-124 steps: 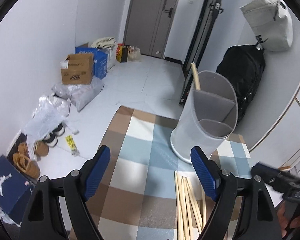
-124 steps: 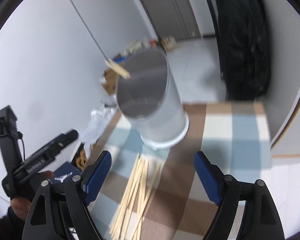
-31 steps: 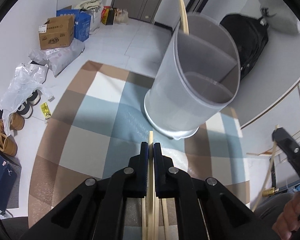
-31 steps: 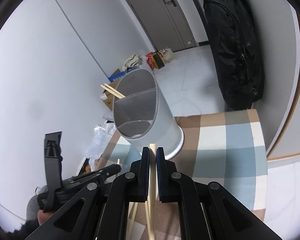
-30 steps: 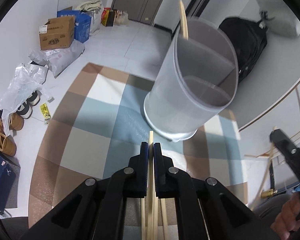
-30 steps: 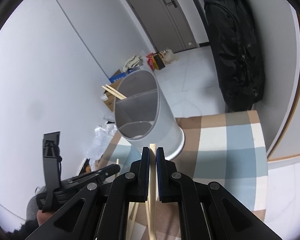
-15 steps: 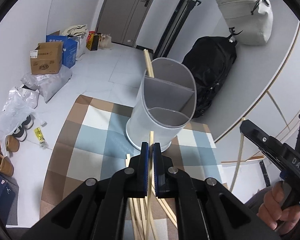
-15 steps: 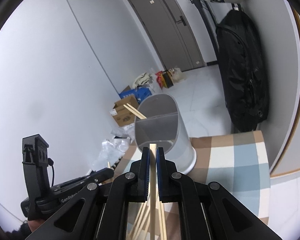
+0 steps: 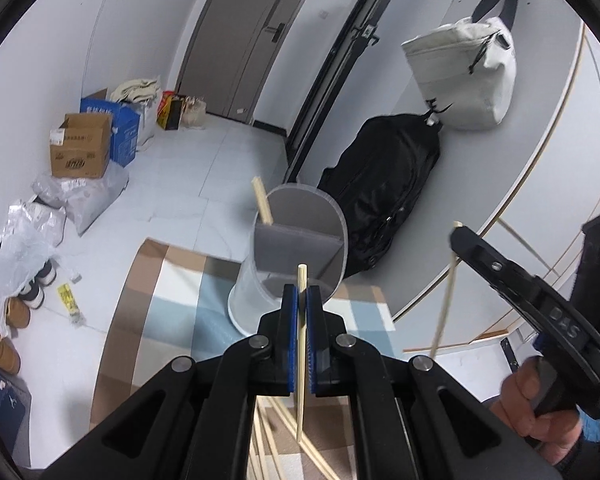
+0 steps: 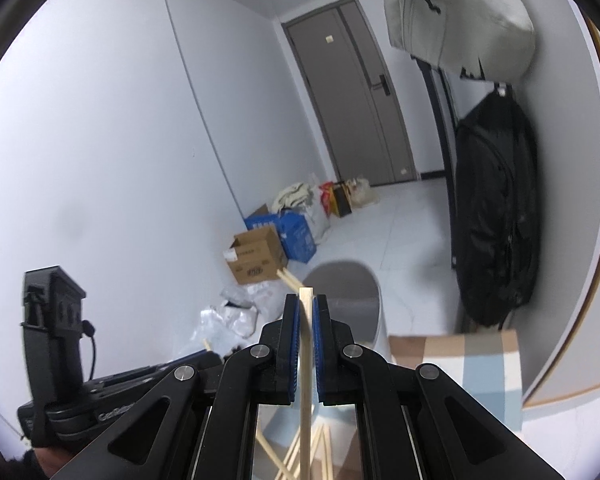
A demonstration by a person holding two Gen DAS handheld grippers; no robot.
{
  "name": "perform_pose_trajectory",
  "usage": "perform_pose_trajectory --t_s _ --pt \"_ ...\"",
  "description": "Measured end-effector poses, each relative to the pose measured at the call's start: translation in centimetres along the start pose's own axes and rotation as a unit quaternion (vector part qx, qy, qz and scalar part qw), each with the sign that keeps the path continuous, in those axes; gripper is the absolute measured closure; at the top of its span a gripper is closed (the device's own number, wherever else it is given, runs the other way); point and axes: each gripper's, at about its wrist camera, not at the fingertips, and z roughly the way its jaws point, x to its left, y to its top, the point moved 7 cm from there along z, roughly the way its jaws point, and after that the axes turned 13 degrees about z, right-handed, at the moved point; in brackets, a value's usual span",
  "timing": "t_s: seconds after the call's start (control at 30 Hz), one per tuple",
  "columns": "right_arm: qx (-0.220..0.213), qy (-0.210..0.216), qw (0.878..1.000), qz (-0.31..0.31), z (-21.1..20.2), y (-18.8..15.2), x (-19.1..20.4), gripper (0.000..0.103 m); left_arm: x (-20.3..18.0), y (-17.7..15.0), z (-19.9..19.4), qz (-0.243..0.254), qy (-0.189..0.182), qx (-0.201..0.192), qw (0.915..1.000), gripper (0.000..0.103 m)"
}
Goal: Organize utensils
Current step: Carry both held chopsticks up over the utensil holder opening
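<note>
I have one chopstick clenched in each pair of tongs. The left tongs [image 9: 302,294] grasp a chopstick [image 9: 300,360] upright between the blue pads, its lower end hanging free above the loose chopsticks [image 9: 276,436] scattered on the checked mat [image 9: 160,312]. The right tongs [image 10: 304,304] grasp another chopstick [image 10: 305,380] the same way. Taking the grey divided holder [image 9: 300,248] as my landmark: it stands on the mat's far end, ahead of and below both pairs of tongs, with a chopstick already inside [image 9: 262,204] leaning out over its far-left rim.

I judge this the carry step: both sticks are lifted, neither is yet over the holder. Next I need to bring each tip above one compartment, tilt the stick more nearly vertical, lower it inside, then let go.

Writing: the right tool's handle reads "DAS" [image 9: 564,322]; the left tool's body seems to read "GenRobot" [image 10: 116,414]. The cardboard box [image 9: 80,152] carries print too small to read.
</note>
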Motion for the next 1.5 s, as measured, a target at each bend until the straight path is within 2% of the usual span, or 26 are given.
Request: perform_pose_trajectory --t_s 0.3,0.53,0.67,0.93,1.2,1.5 --pt "-0.039 0.011 0.999 0.009 1.4 6.1 0.9 0.097 -1.1 6.7 -2.5 0.036 0.005 -0.051 0.9981 0.103" --pt "-0.063 0.007 0.998 0.018 3.6 10.6 1.0 0.097 -1.3 11.7 -2.1 0.066 0.018 -0.078 0.9946 0.103" --pt "-0.075 0.008 0.997 0.016 5.0 12.6 1.1 0.097 -0.8 13.8 -1.0 0.073 0.021 -0.08 0.9939 0.103" --pt "-0.088 0.006 0.996 0.008 8.4 14.9 0.8 0.097 1.1 15.3 1.8 0.079 0.025 -0.07 0.9941 0.103" --pt "-0.101 -0.016 0.995 -0.018 12.0 14.8 -0.3 0.097 2.4 15.3 4.9 0.08 0.028 -0.06 0.9946 0.103" --pt "-0.102 -0.01 0.995 -0.017 14.4 13.8 -1.4 0.097 2.2 14.9 6.8 0.095 0.027 -0.059 0.9933 0.103"
